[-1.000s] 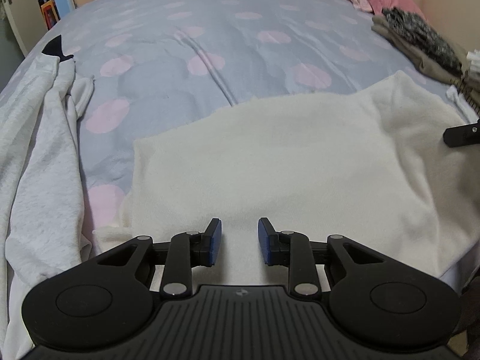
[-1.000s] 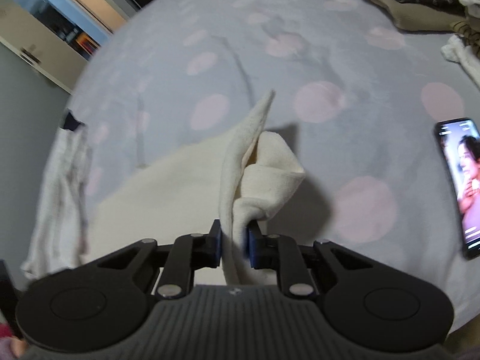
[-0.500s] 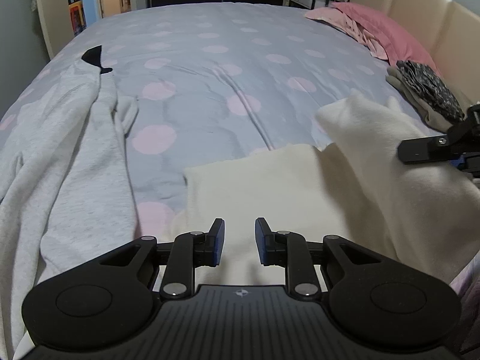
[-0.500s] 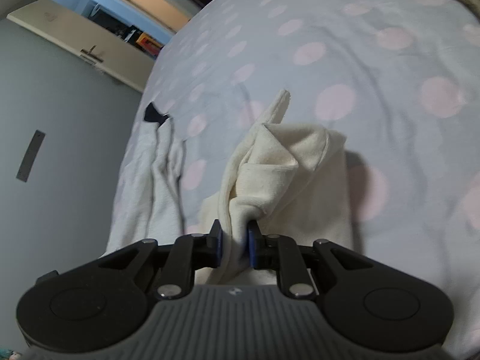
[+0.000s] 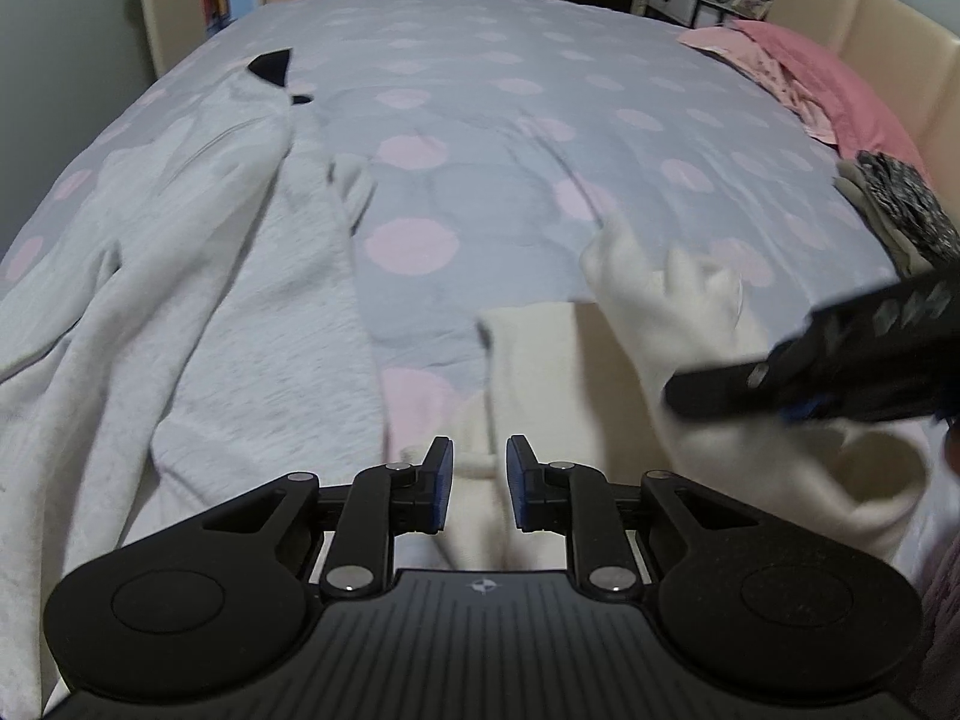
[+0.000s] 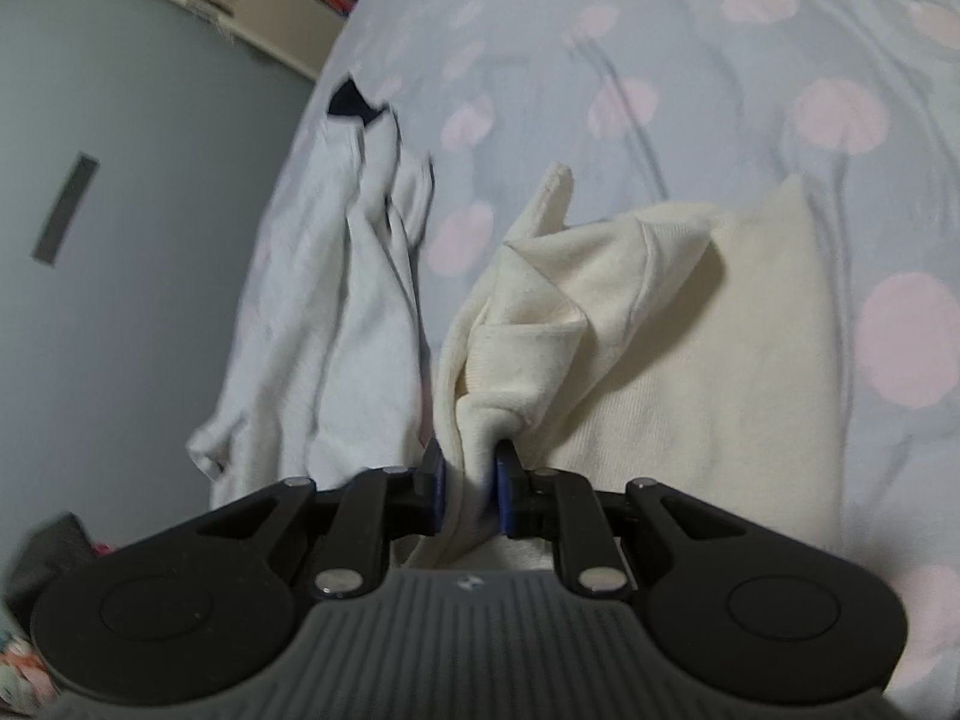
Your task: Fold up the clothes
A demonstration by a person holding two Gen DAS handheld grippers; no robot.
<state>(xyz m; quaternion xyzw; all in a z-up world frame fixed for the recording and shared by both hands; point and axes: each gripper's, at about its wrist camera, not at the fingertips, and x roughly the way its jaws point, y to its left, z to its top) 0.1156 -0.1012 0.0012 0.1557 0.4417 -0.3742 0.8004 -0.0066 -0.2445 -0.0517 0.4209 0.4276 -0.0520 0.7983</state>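
Observation:
A cream garment (image 5: 540, 360) lies on the near part of the bed. My right gripper (image 6: 471, 489) is shut on a bunched edge of the cream garment (image 6: 600, 300) and holds that part lifted and folded over the flat part. It shows as a blurred black bar at the right of the left wrist view (image 5: 840, 354). My left gripper (image 5: 478, 483) is open and empty, just above the garment's near left edge.
A light grey hoodie (image 5: 198, 276) with a black patch lies spread at the left, also in the right wrist view (image 6: 336, 300). Pink clothes (image 5: 804, 78) and a folded dark pile (image 5: 900, 204) sit at the far right. The bedspread (image 5: 480, 90) is grey with pink dots.
My right gripper has carried the cream garment's right side up and leftward over the rest. My left gripper has shifted left toward the garment's left edge, jaws staying open.

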